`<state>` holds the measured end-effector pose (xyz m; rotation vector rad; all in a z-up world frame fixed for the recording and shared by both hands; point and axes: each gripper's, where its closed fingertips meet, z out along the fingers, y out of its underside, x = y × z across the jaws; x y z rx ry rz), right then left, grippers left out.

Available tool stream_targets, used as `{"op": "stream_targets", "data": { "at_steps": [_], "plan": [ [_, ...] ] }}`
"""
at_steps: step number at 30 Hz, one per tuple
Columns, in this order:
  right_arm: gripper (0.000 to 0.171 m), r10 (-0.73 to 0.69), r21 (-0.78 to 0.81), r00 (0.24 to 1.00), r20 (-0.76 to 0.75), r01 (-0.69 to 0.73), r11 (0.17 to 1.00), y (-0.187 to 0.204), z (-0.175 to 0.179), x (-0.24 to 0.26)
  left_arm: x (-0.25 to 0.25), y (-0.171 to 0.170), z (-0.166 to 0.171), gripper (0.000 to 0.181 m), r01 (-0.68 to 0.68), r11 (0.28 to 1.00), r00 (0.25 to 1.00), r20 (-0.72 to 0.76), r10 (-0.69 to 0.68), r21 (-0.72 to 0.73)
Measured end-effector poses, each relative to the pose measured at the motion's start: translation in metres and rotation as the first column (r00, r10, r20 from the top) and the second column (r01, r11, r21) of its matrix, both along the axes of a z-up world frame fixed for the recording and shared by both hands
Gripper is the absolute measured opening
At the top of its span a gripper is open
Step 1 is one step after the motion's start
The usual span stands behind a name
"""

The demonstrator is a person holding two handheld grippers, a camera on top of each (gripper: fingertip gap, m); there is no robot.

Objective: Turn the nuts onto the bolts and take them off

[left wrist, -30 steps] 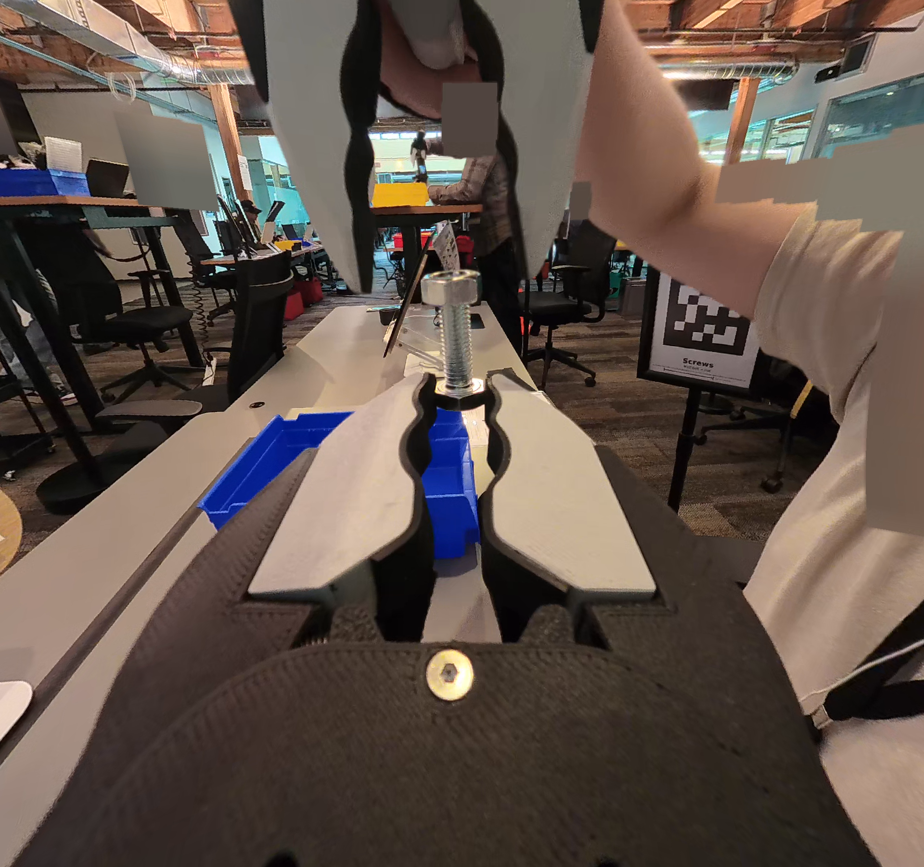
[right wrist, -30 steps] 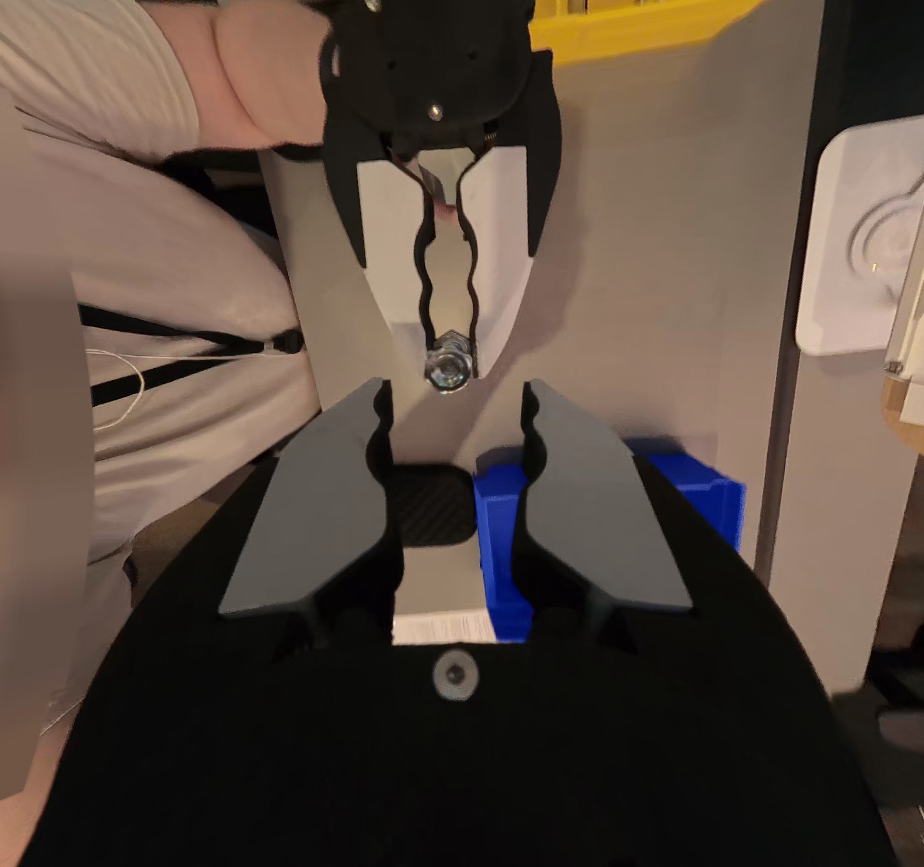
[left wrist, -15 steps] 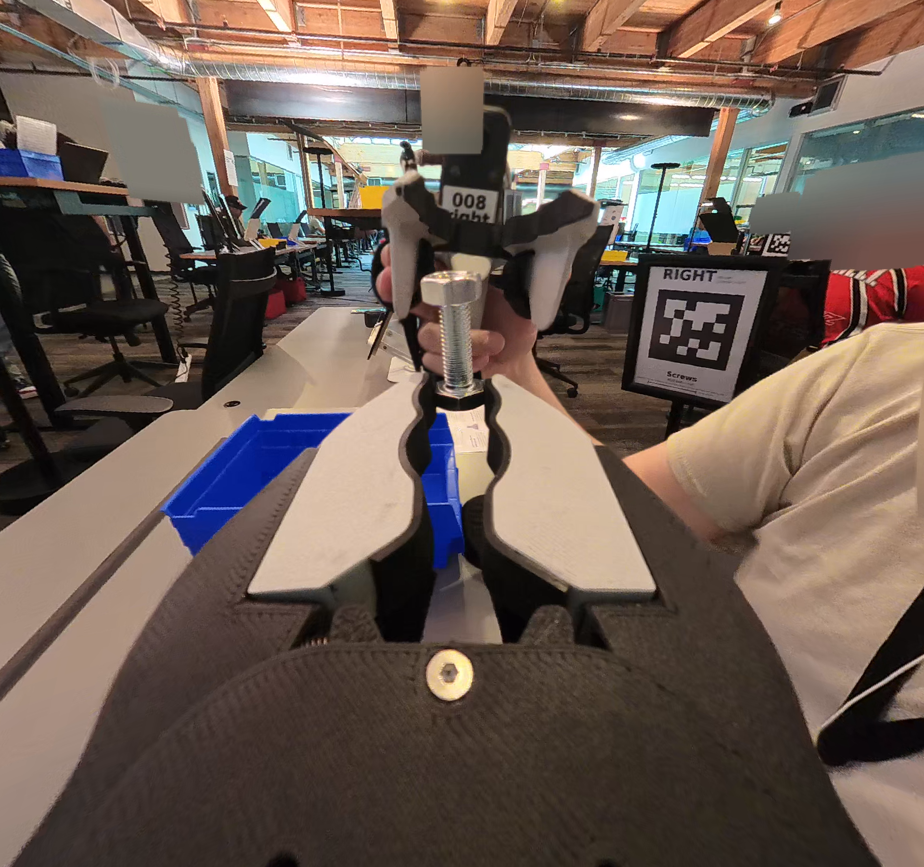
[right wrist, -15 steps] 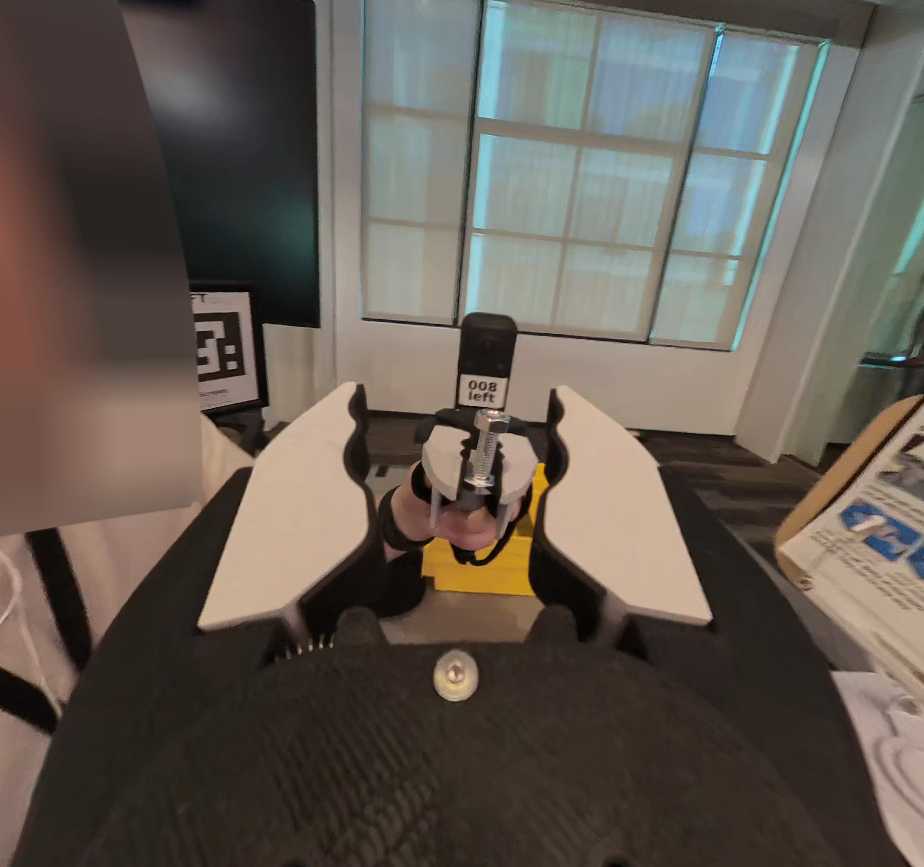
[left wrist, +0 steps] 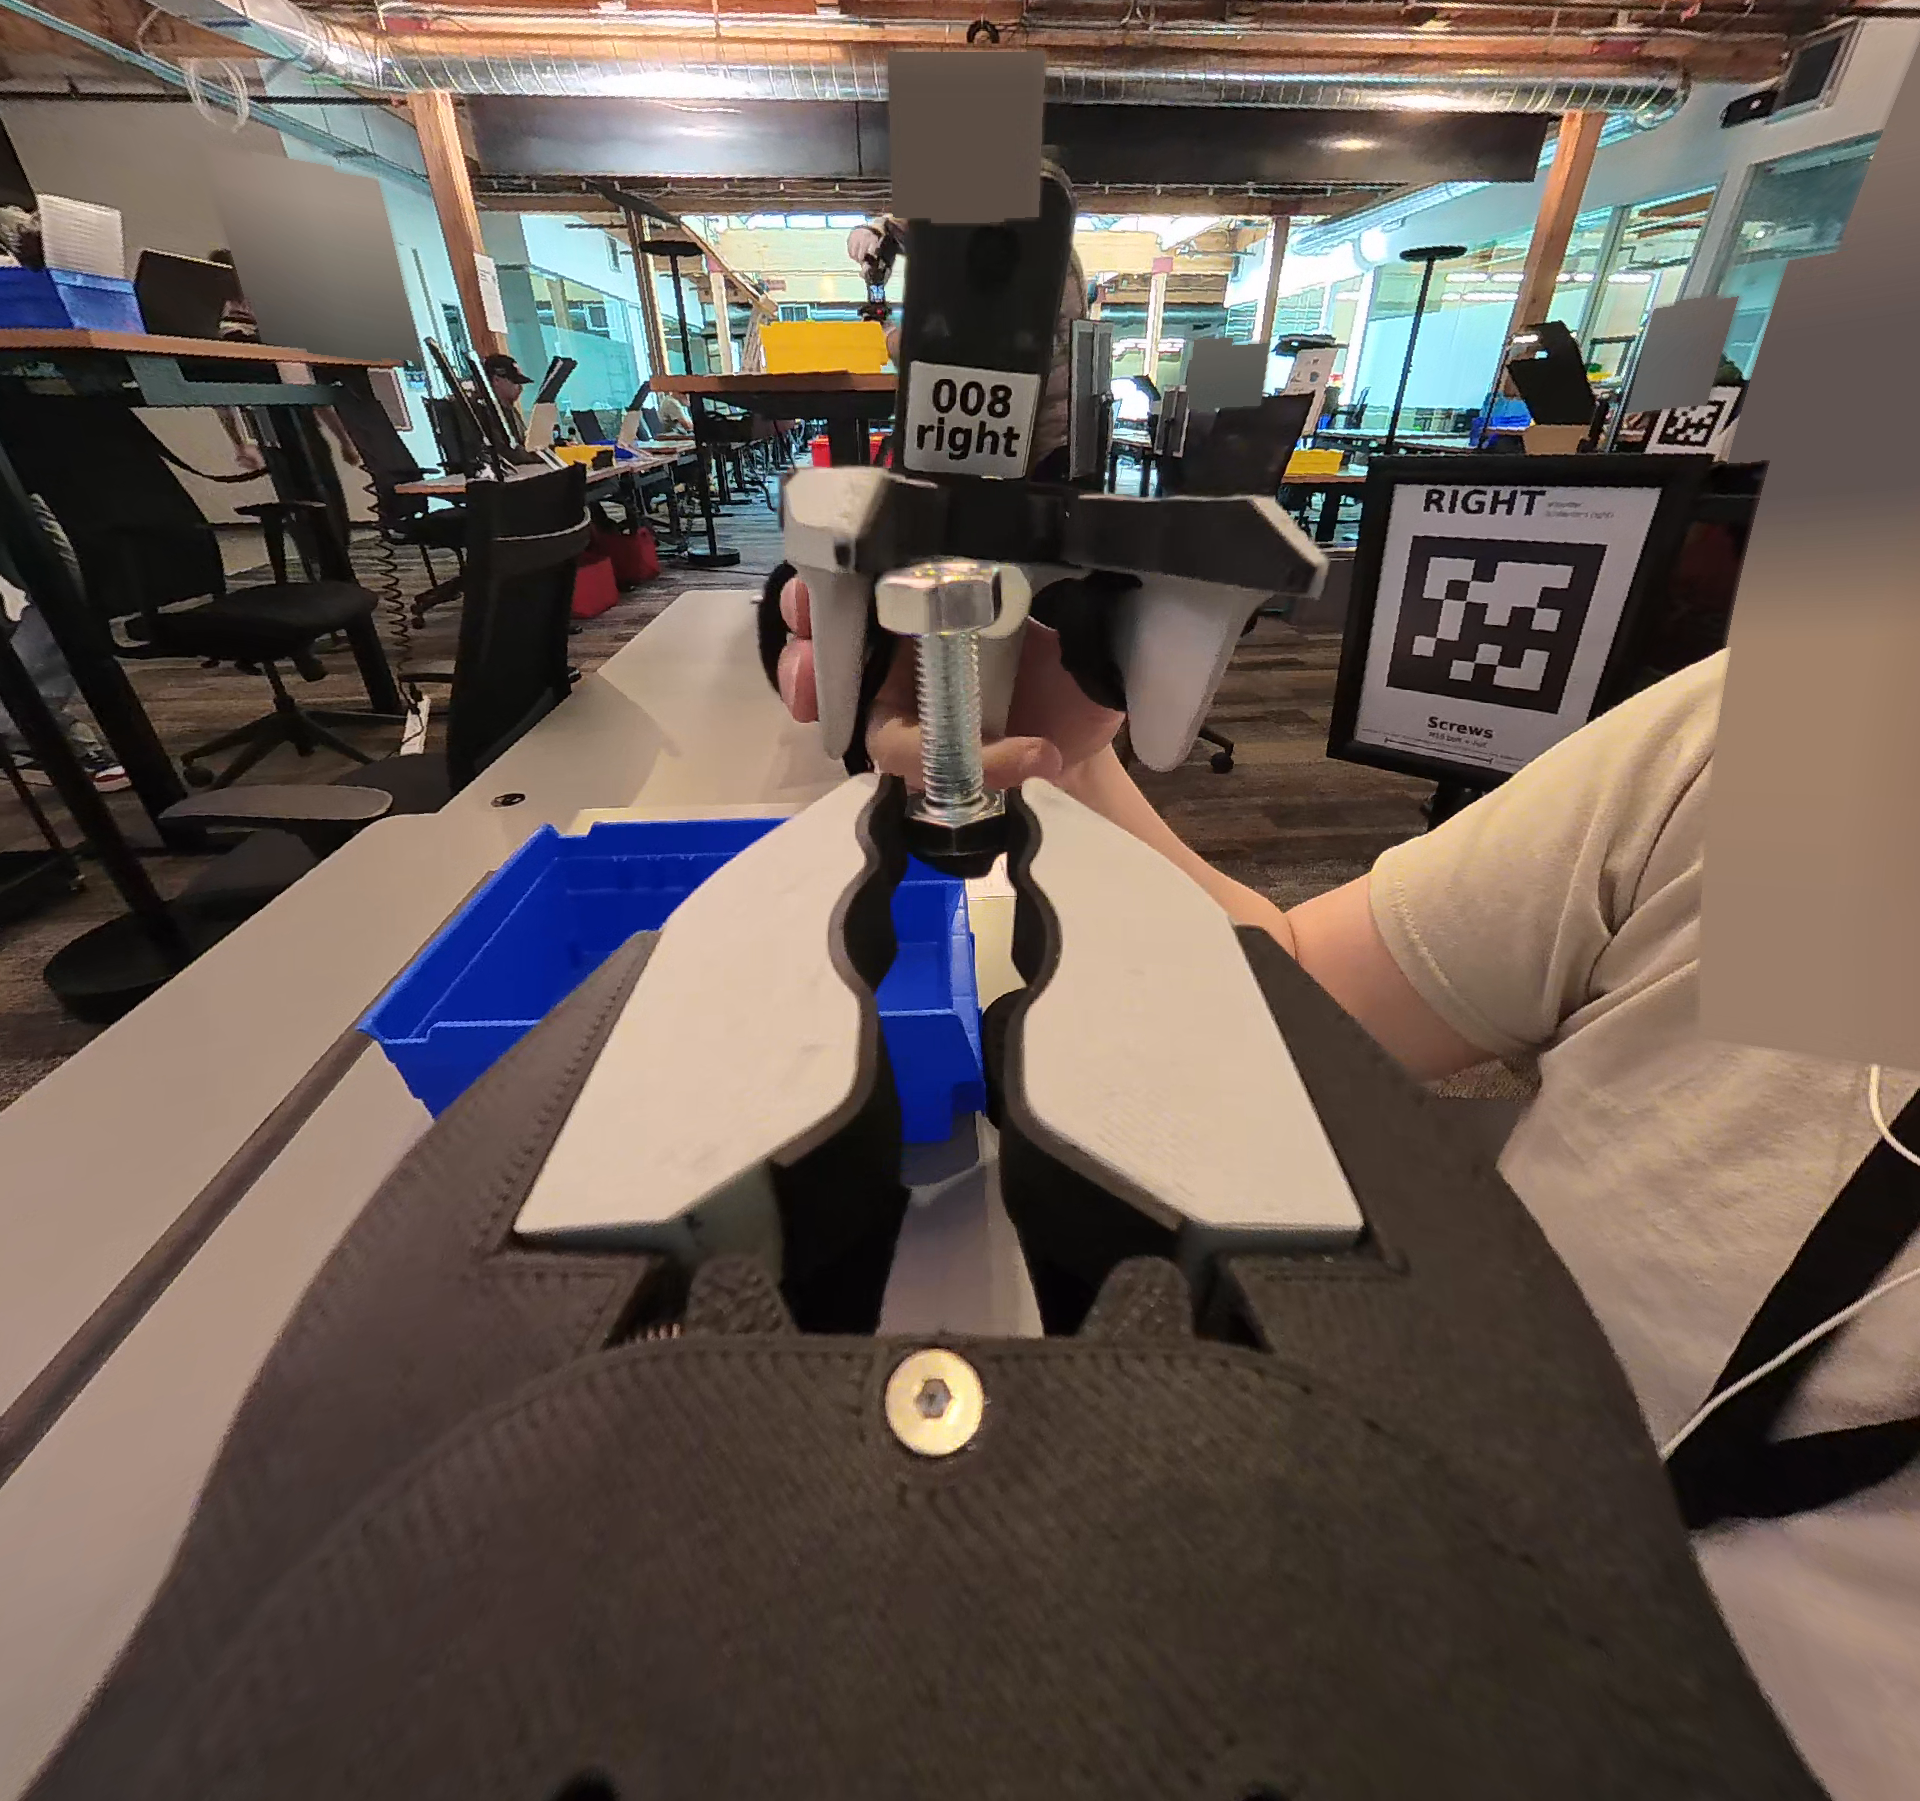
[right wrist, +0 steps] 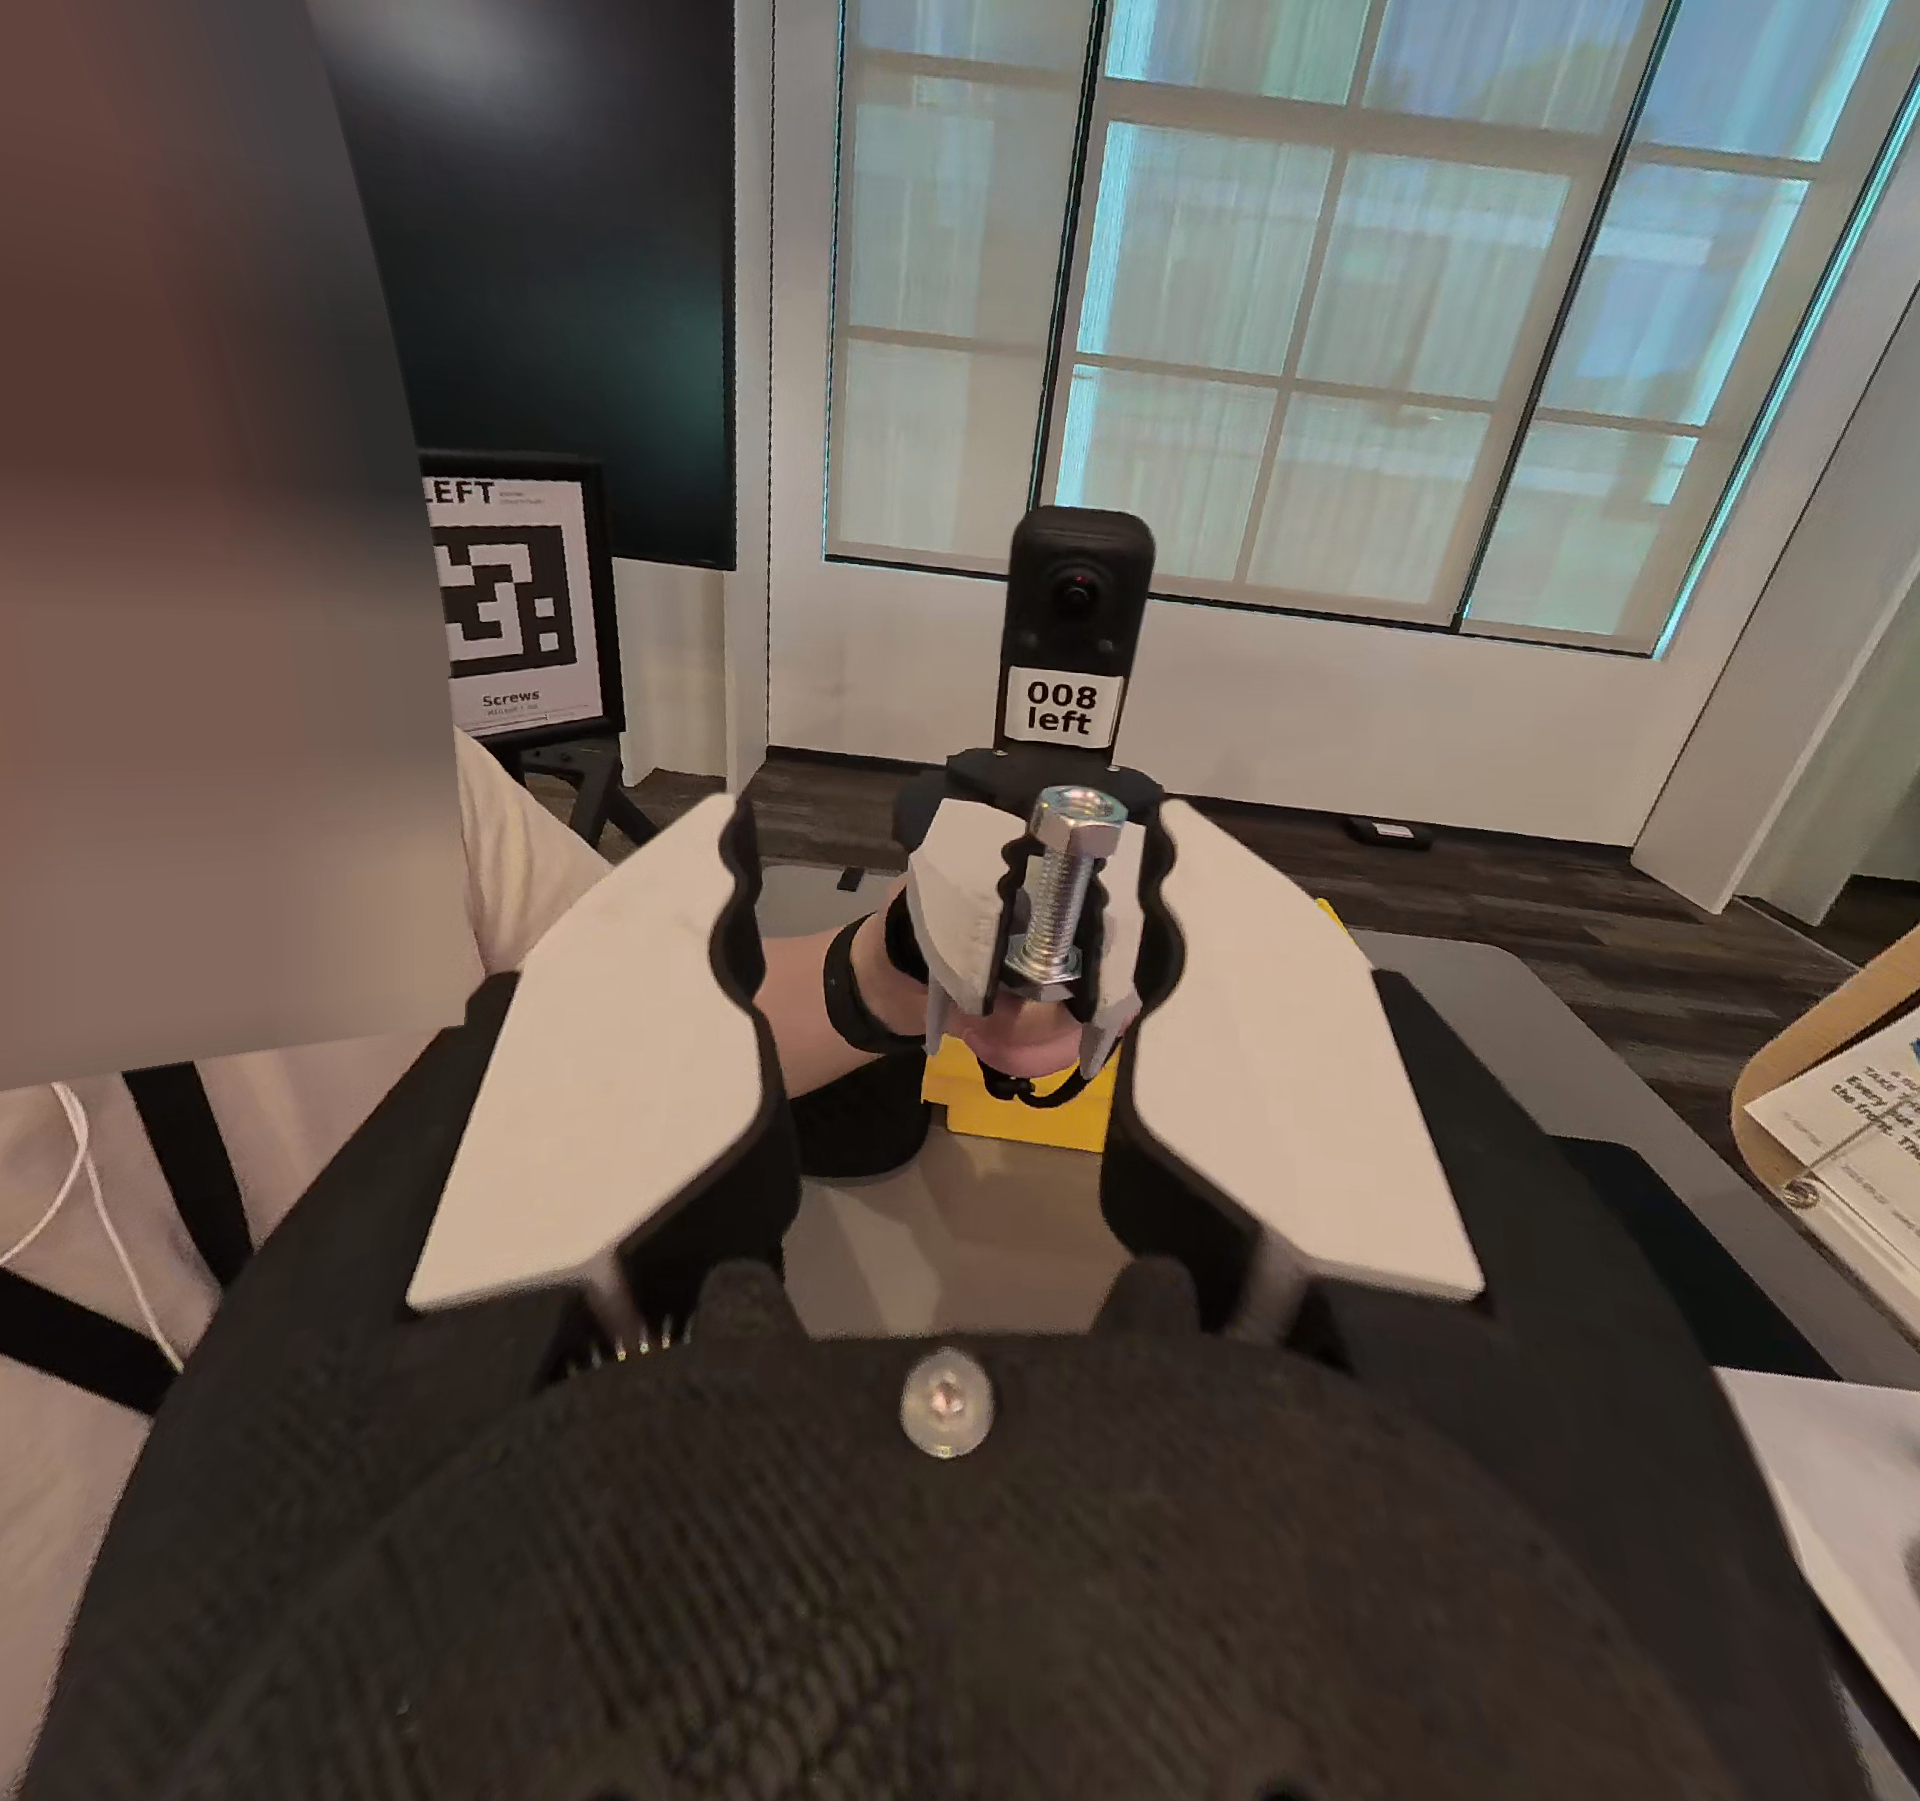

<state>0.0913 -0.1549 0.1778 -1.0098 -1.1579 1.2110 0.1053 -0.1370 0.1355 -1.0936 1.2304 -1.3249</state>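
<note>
In the left wrist view my left gripper (left wrist: 951, 821) is shut on a hex nut (left wrist: 951, 809) threaded at the lower end of a silver bolt (left wrist: 948, 702). The bolt stands upright with its hex head on top. My right gripper (left wrist: 1003, 702) is open just behind the bolt and faces me, with the bolt in front of its gap. In the right wrist view my right gripper (right wrist: 951, 847) is open and empty. The left gripper (right wrist: 1044, 988) holds the bolt (right wrist: 1060, 884) by the nut (right wrist: 1044, 967) a little beyond my fingertips.
A blue bin (left wrist: 623, 930) sits on the grey table (left wrist: 208, 1076) under the left gripper. A yellow bin (right wrist: 1023, 1112) sits behind the left gripper. Marker signs stand beside the table (left wrist: 1496, 608) (right wrist: 509, 598). Papers (right wrist: 1849, 1128) lie at the right. The person's arm and shirt (left wrist: 1558, 920) are close by. The grippers' ends are close to 4 cm from one another.
My right gripper swung from above the bolt, pointing down, to level and facing the left gripper, then came closer. It stayed open. The left gripper kept hold of the nut and bolt.
</note>
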Motion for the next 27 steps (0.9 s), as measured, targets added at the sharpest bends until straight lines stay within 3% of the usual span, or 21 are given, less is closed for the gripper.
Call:
{"op": "stream_targets", "data": {
  "at_steps": [10,20,23,27],
  "plan": [
    [0.064,0.004,0.018,1.000,0.013,-0.004,1.000,-0.006,0.000,0.004,-0.002,0.003,0.001,0.018,-0.019,1.000,1.000,-0.001,0.019,-0.003],
    [0.071,-0.038,0.045,0.998,0.042,0.036,0.998,-0.001,-0.007,-0.005,-0.002,0.004,0.001,0.018,-0.031,1.000,1.000,-0.005,0.031,-0.002],
    [0.058,-0.003,0.047,0.998,0.059,0.000,0.999,-0.008,-0.008,-0.002,-0.005,0.007,0.002,0.018,-0.039,0.999,0.999,0.001,0.039,-0.012],
    [0.069,-0.100,0.055,0.995,0.013,0.099,0.994,0.007,-0.003,-0.003,-0.003,0.004,0.001,0.018,-0.026,1.000,1.000,-0.005,0.026,-0.010]
  ]
}}
